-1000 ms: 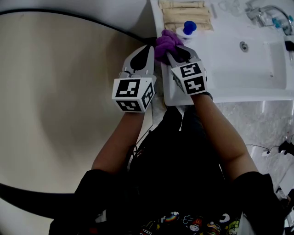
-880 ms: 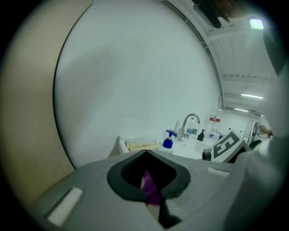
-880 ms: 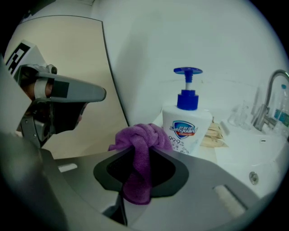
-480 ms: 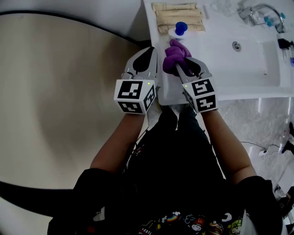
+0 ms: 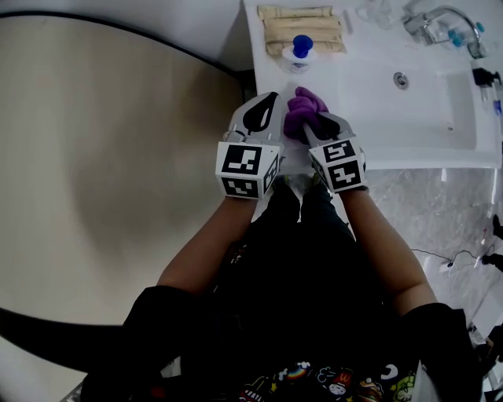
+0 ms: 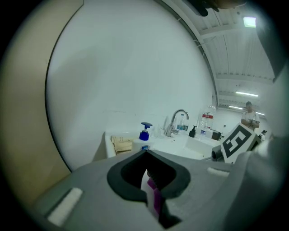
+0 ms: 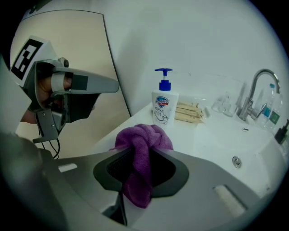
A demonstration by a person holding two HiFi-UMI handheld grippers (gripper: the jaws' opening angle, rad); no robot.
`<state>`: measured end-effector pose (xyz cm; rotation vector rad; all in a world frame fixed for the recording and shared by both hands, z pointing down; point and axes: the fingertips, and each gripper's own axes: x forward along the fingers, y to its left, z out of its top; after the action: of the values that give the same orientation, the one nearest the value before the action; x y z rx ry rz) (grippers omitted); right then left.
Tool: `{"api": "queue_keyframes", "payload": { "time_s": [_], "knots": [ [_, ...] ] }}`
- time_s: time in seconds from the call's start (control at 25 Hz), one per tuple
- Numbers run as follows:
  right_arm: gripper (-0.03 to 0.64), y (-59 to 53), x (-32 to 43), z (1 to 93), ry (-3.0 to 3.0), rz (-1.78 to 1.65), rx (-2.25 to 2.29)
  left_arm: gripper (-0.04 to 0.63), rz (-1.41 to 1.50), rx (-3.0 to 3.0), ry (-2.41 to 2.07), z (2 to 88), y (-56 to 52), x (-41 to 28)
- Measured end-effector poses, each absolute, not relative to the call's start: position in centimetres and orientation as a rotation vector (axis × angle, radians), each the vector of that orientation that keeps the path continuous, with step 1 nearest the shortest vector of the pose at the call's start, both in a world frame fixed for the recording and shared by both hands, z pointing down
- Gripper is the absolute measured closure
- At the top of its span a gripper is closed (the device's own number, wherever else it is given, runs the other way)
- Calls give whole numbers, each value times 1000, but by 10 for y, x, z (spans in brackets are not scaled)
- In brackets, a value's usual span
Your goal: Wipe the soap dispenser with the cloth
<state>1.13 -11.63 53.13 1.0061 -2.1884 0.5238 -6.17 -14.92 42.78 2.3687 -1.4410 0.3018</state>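
The soap dispenser (image 5: pixel 300 51), a white bottle with a blue pump, stands upright at the counter's far left corner; it also shows in the right gripper view (image 7: pixel 164 106) and the left gripper view (image 6: pixel 144 133). My right gripper (image 5: pixel 303 118) is shut on a bunched purple cloth (image 5: pixel 306 104), which bulges out over its jaws (image 7: pixel 142 146). The cloth hangs short of the bottle, apart from it. My left gripper (image 5: pixel 262 111) hovers beside it over the counter's left edge, shut and holding nothing (image 6: pixel 146 153).
The white counter (image 5: pixel 271 74) holds a sink basin (image 5: pixel 428 102) with a drain (image 5: pixel 401 78) and a chrome faucet (image 5: pixel 440 20) at the far right. Pale beige strips (image 5: pixel 302 27) lie behind the bottle. Beige floor with a black cable (image 5: pixel 118 27) lies left.
The right gripper and cloth have drawn back from the dispenser, toward the person. The left gripper has shifted right, closer to the right one.
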Motion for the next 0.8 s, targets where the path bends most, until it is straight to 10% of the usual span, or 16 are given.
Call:
{"api": "queue_keyframes", "payload": {
  "time_s": [0.52,0.8],
  "knots": [
    [405,-108,8,510,-2268,488,1054,595,302,2323,-1510,431,-136,-64],
    [539,-133,12,428,-2423,340,1209,594,254,2365,-1563,401,-141,-60]
  ]
}}
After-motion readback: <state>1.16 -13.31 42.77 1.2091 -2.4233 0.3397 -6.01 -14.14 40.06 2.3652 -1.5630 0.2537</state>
